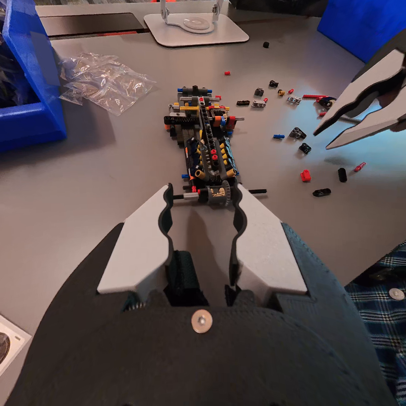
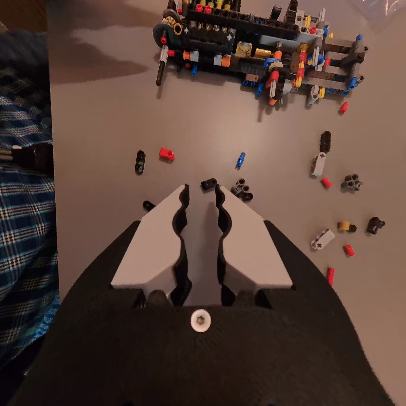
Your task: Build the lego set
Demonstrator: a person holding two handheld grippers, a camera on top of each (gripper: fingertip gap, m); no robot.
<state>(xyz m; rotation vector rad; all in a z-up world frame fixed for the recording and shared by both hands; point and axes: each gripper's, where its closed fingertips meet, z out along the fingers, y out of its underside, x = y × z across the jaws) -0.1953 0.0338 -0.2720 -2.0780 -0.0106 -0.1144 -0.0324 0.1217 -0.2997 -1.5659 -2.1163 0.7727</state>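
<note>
Left gripper [image 1: 203, 191] gaped wide at the lego chassis's [image 1: 204, 140] near end | right gripper [image 2: 202, 186] stood narrowly parted, empty, over a small black piece [image 2: 208, 183] on the surface [image 2: 197, 123]

No writing can be read in either view. A white card [image 1: 9, 345] at the lower left, behind the left gripper [image 1: 203, 189], bears print too small to make out.

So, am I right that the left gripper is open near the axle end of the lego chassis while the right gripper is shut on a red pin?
Not quite: the right gripper holds nothing. The right wrist view shows its fingers apart and empty above the table, a small black piece lying just beyond them. The left gripper is indeed open by the lego chassis.
</note>
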